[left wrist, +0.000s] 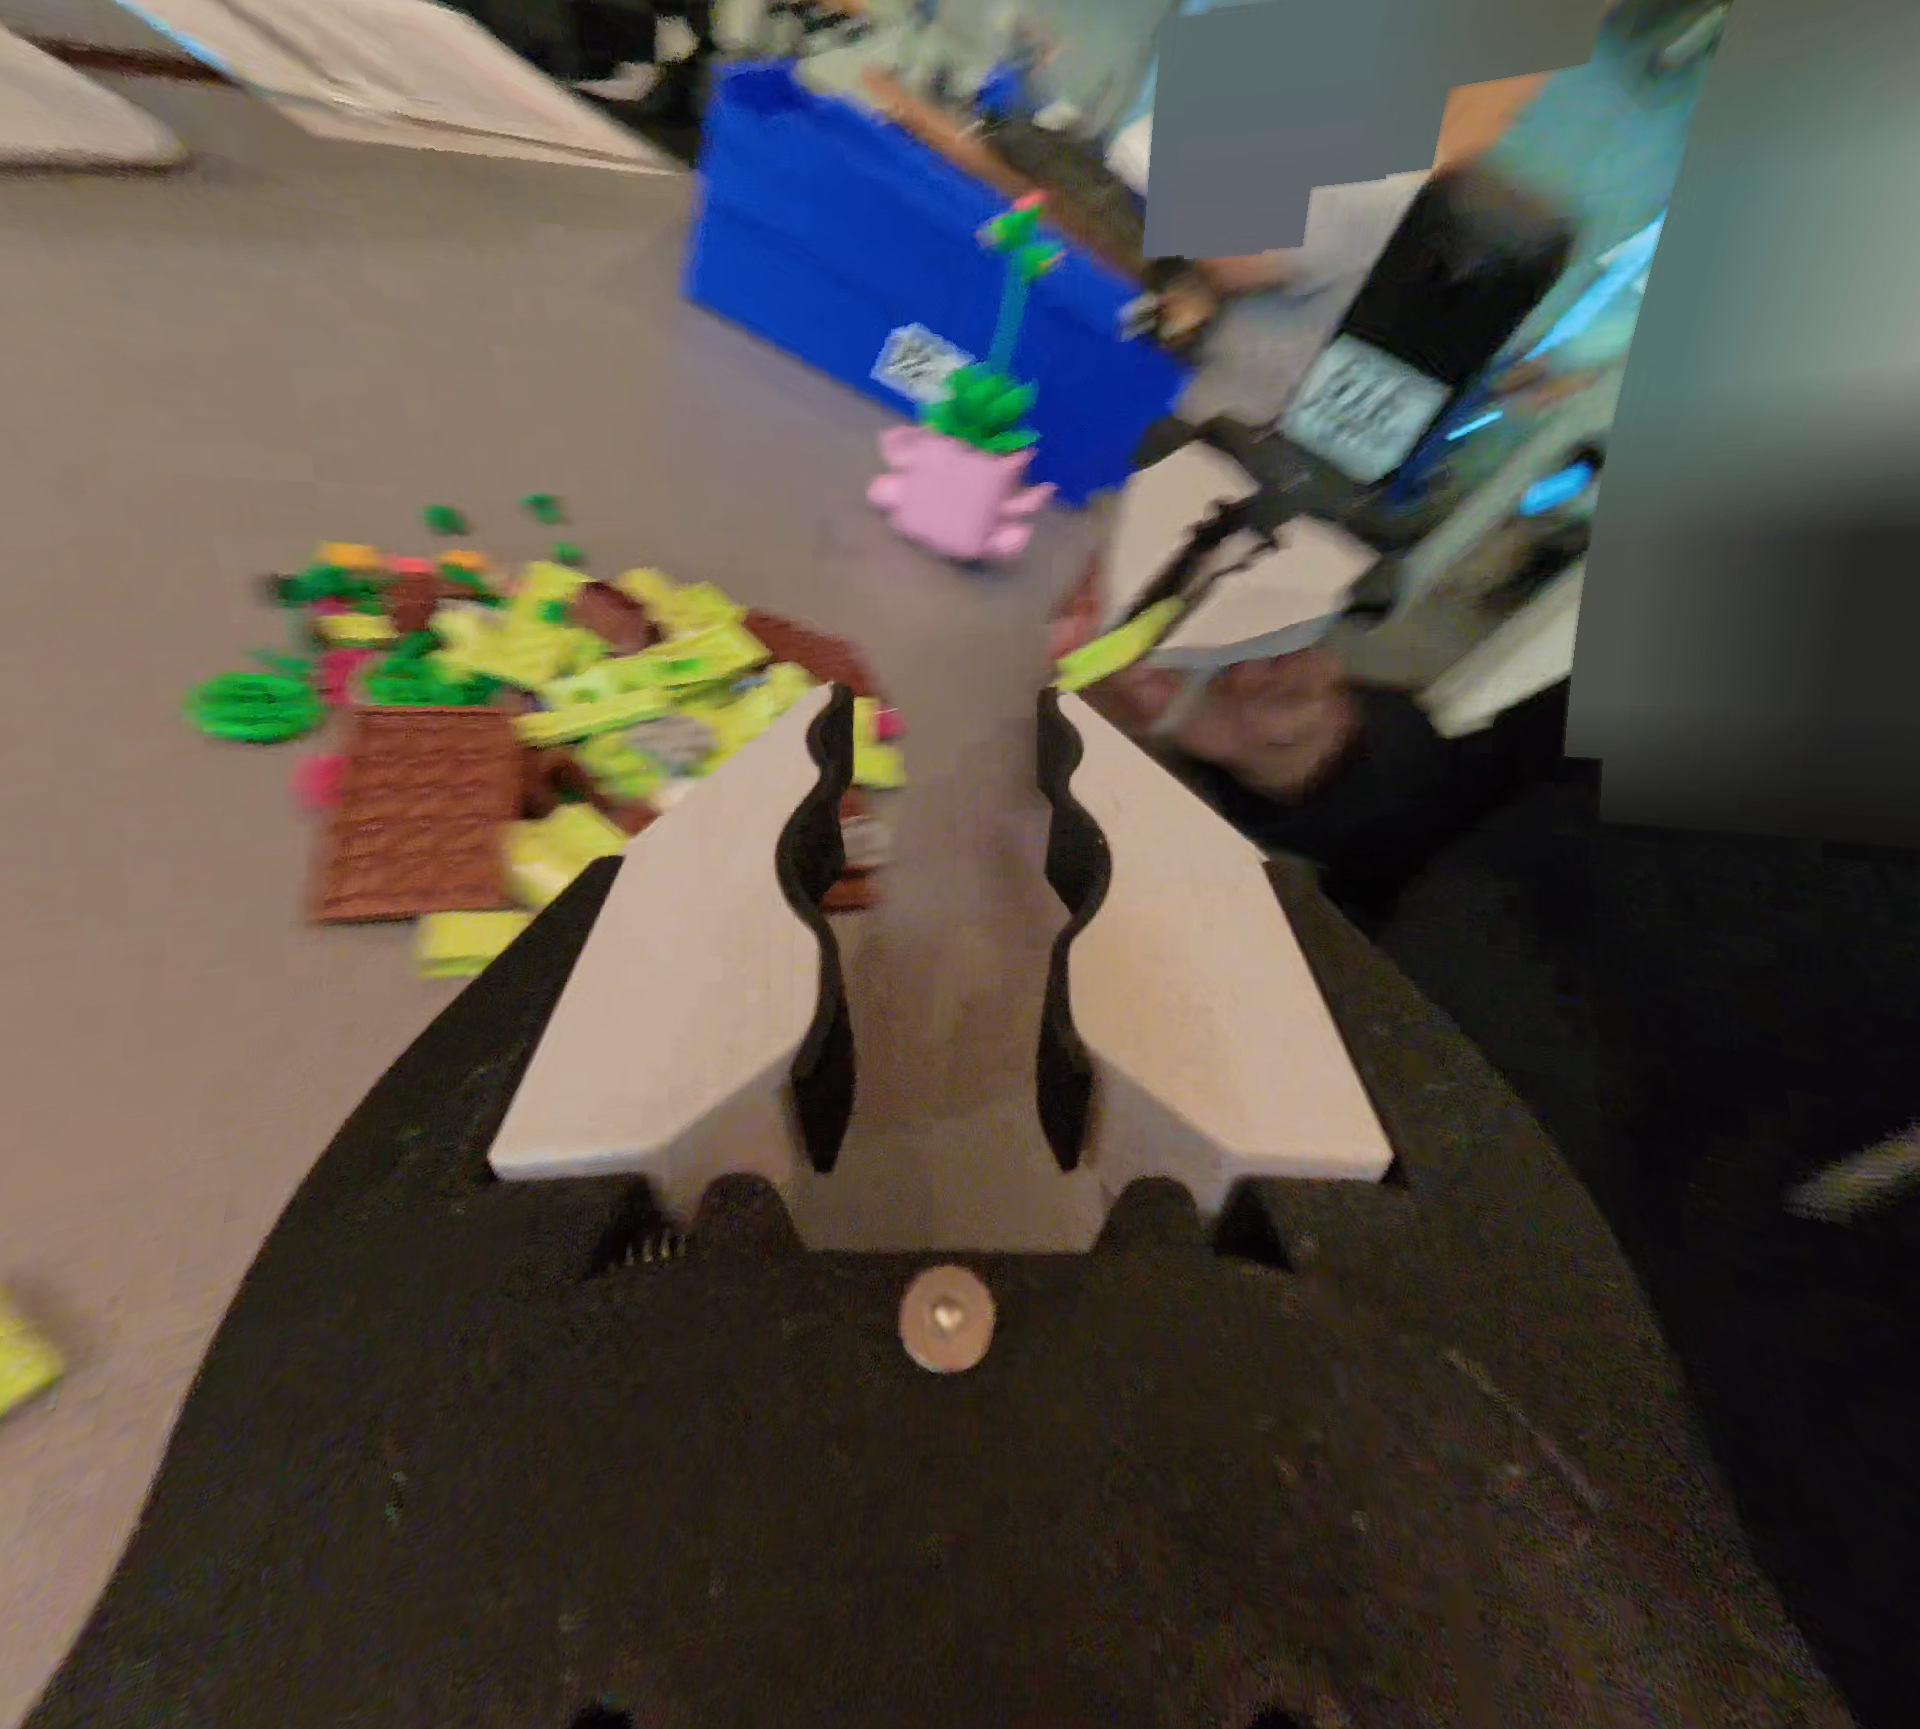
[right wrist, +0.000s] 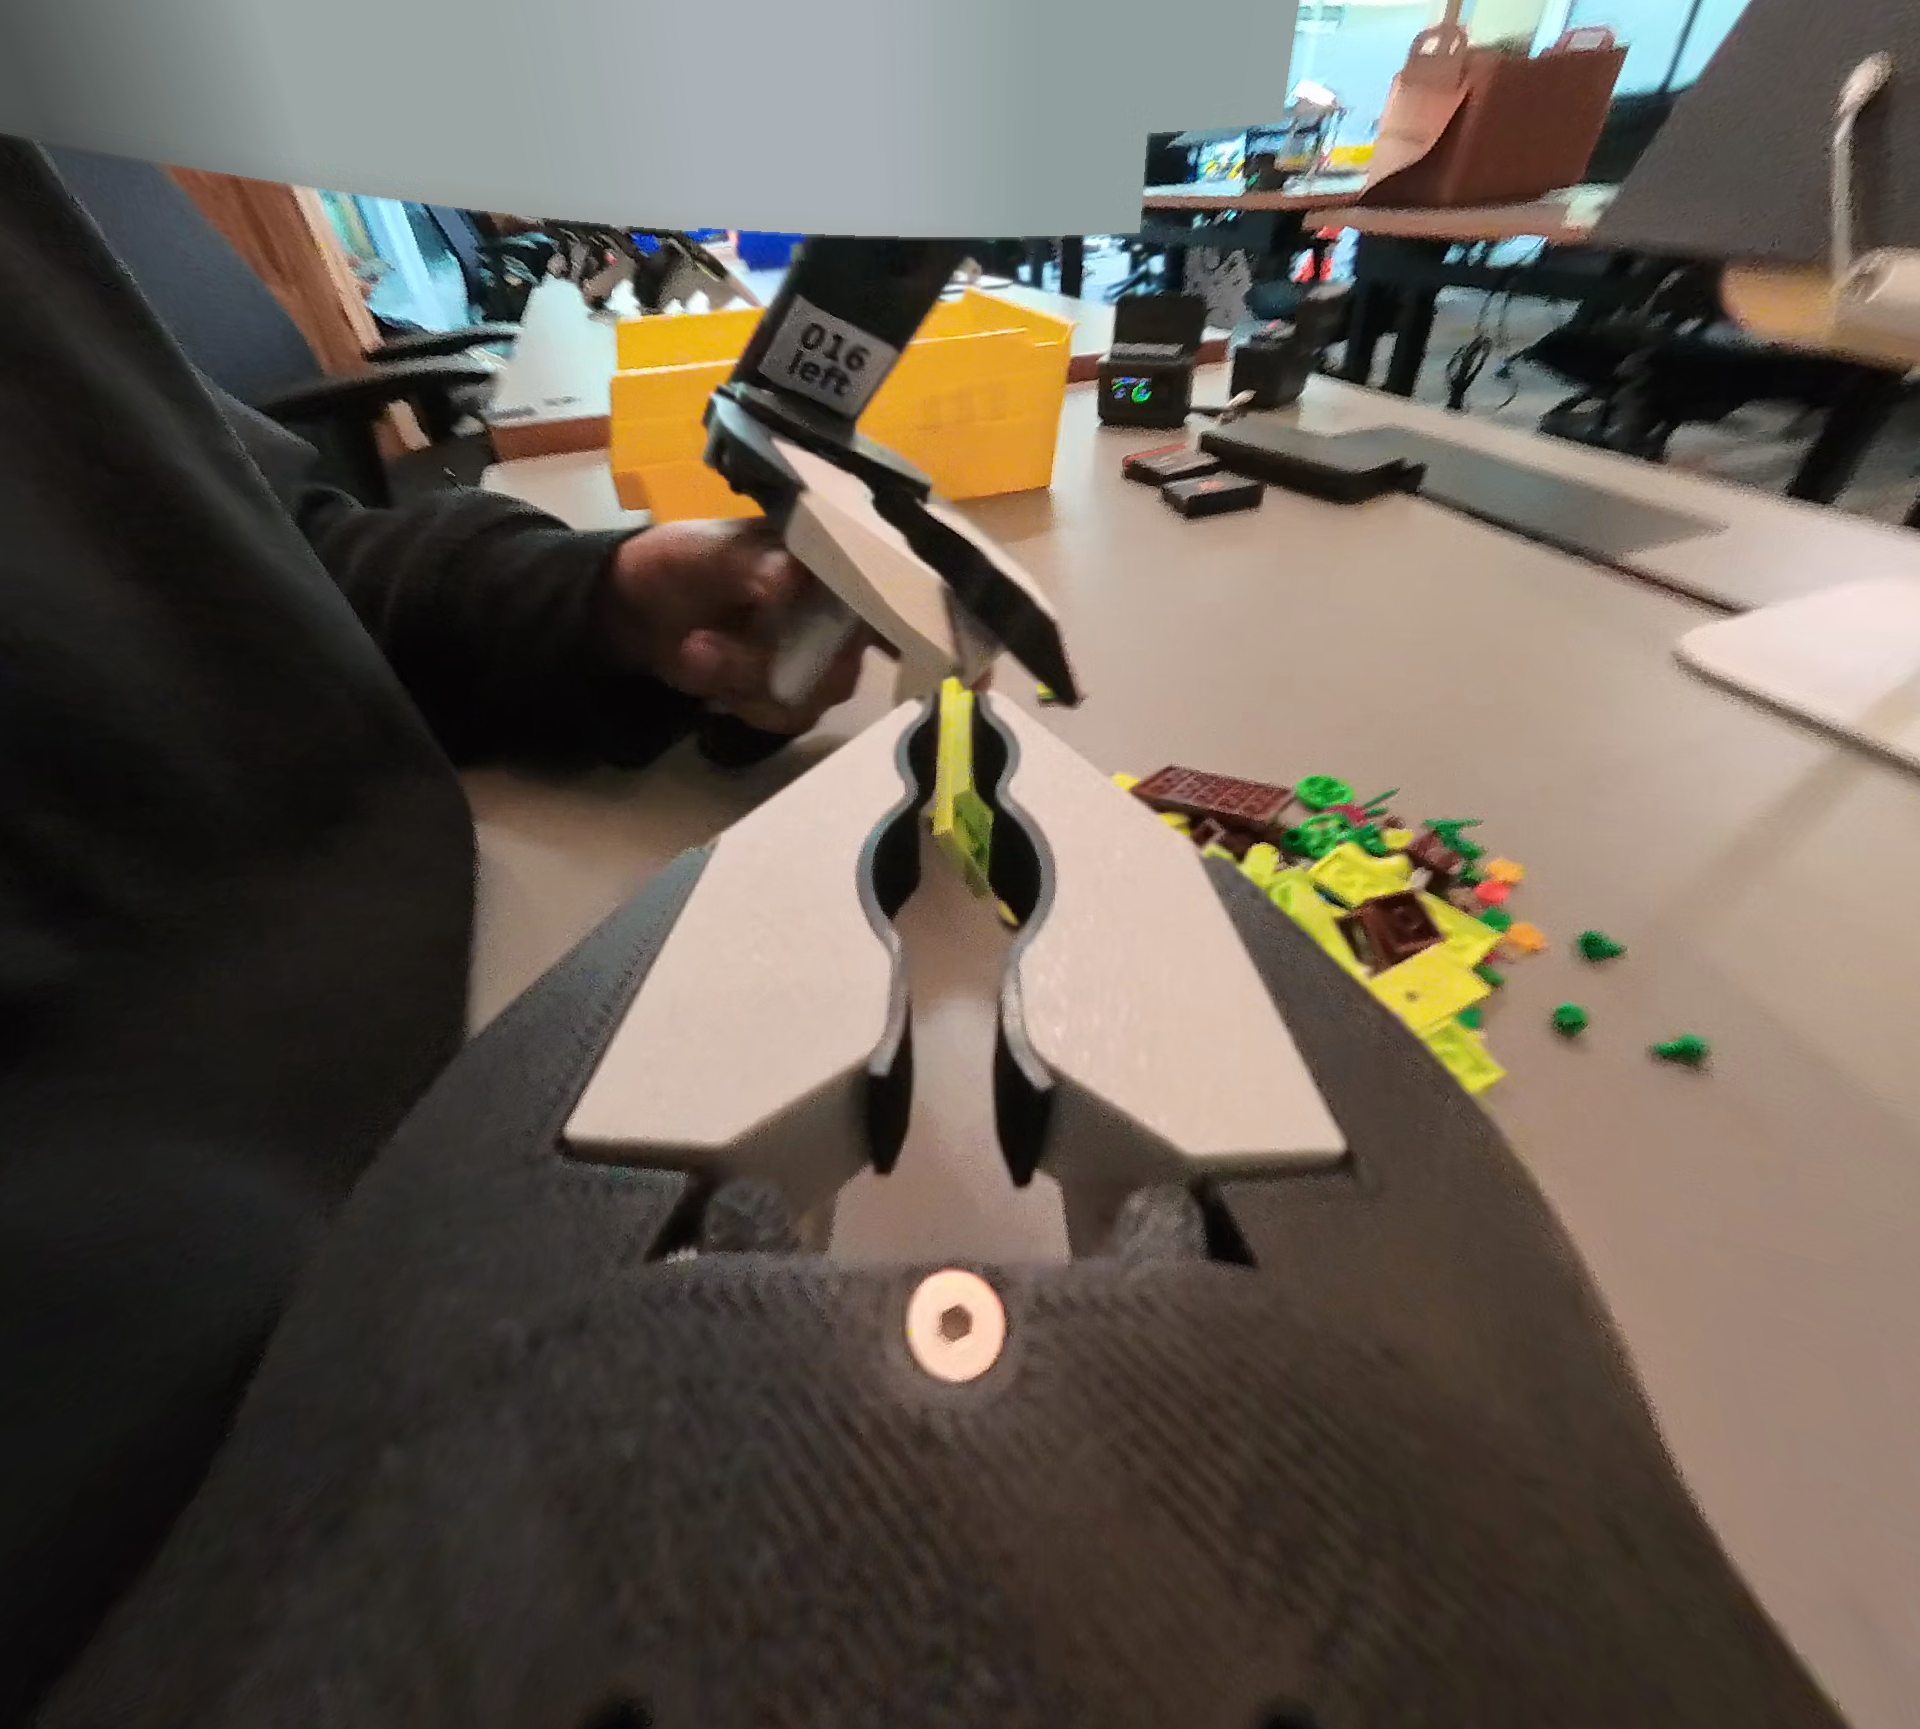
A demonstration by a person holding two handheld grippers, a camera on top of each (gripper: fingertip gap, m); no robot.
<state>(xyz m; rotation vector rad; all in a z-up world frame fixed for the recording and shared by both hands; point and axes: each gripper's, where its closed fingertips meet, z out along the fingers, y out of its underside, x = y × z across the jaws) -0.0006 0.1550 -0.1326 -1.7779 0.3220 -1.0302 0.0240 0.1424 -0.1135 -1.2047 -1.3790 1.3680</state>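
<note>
R gripper [right wrist: 954,723] fingers pinch lime plate [right wrist: 961,806] betw tips; L gripper [left wrist: 945,703] fingers spread, empty.

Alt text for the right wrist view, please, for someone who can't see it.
The right gripper is shut on a lime-green brick piece above a grey table. The left gripper, held in a hand, hovers close to its tip, beside a pile of green, lime and brown bricks.

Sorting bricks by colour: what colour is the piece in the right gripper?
Lime green plate, clearest in the right wrist view.
</note>
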